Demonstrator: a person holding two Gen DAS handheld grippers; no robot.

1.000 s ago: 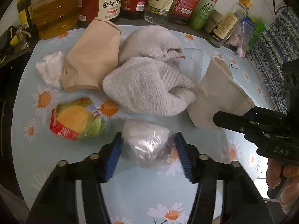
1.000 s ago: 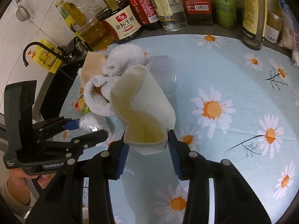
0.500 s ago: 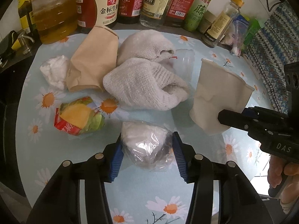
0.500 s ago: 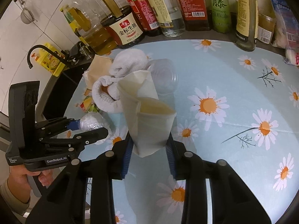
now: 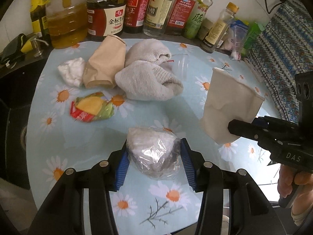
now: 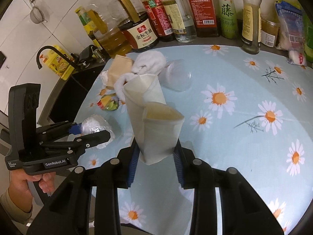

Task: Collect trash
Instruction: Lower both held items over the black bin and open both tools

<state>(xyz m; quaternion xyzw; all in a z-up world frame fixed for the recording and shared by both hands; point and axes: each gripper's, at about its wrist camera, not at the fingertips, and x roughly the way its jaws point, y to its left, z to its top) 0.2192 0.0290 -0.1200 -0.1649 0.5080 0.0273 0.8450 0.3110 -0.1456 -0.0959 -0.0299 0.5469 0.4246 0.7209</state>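
A home kitchen is showing here: glass and plastic bottles of soy sauce, vinegar and golden cooking oil [image 5: 66, 19] are standing in a row beyond the grippers, behind a pale blue daisy-printed table cover [image 6: 244, 117], with a black curved faucet [image 6: 42, 55] sitting far left.

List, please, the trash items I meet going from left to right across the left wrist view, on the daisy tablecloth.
White tissue wad → brown paper cup → grey cloth → clear plastic cup → white paper cup, held by the right hand-held gripper.
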